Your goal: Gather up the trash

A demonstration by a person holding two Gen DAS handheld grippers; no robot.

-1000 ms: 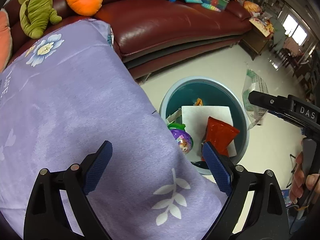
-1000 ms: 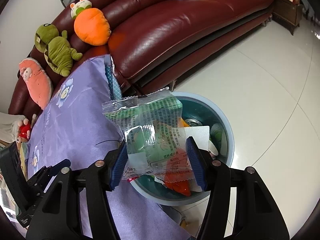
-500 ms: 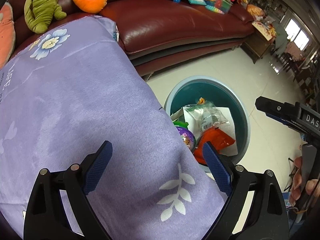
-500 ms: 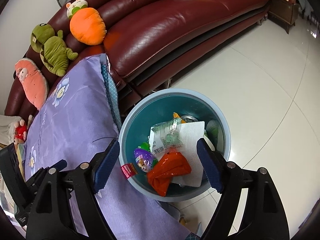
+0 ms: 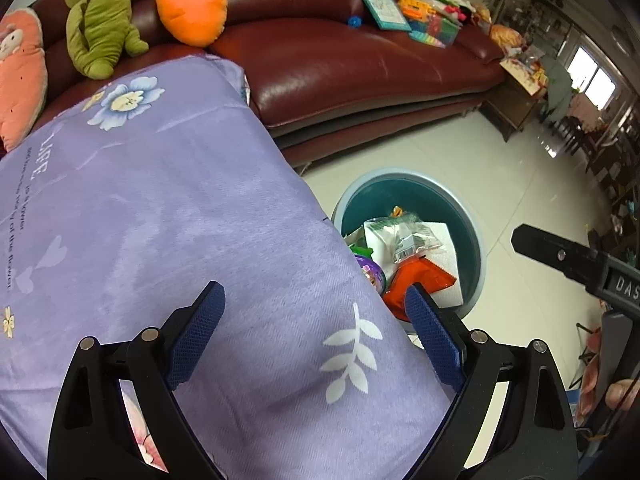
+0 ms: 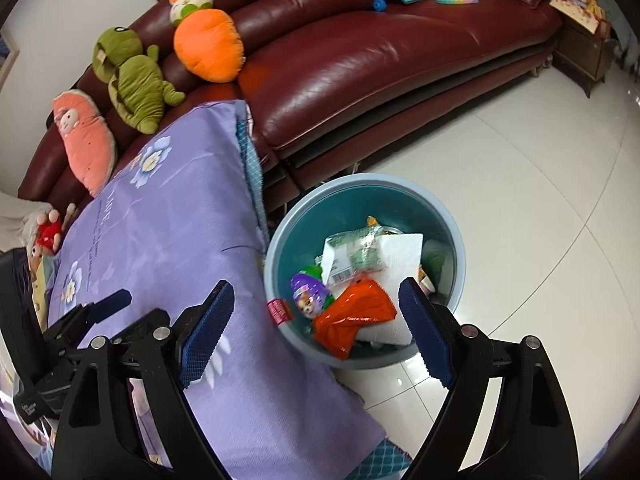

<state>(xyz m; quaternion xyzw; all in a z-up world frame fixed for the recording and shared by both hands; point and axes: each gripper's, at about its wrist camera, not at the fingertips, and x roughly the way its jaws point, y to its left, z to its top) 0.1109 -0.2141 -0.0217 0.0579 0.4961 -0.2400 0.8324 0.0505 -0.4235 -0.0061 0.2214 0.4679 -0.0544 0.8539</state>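
Observation:
A round blue trash bin [image 6: 454, 224] [image 5: 478, 232] stands on the floor beside the purple-covered table. In it lie a clear green snack packet [image 6: 360, 250] [image 5: 412, 236], a white paper [image 6: 404, 252], a red-orange wrapper [image 6: 352, 316] [image 5: 424, 276] and a purple toy egg [image 6: 308, 290]. My right gripper [image 6: 316, 332] is open and empty above the bin's near rim. My left gripper [image 5: 316, 334] is open and empty over the purple cloth [image 5: 160, 208]. The right gripper's body shows in the left wrist view [image 5: 580, 264].
A dark red leather sofa [image 6: 380, 60] runs behind, with plush toys: an orange carrot [image 6: 210, 46], a green frog [image 6: 134, 80], a pink one [image 6: 82, 140]. Books and toys [image 5: 404, 12] lie further along it. White tiled floor [image 6: 520, 200] lies right of the bin.
My right gripper opened and let the clear green packet drop into the bin, then pulled back a little. The left gripper stayed open over the cloth.

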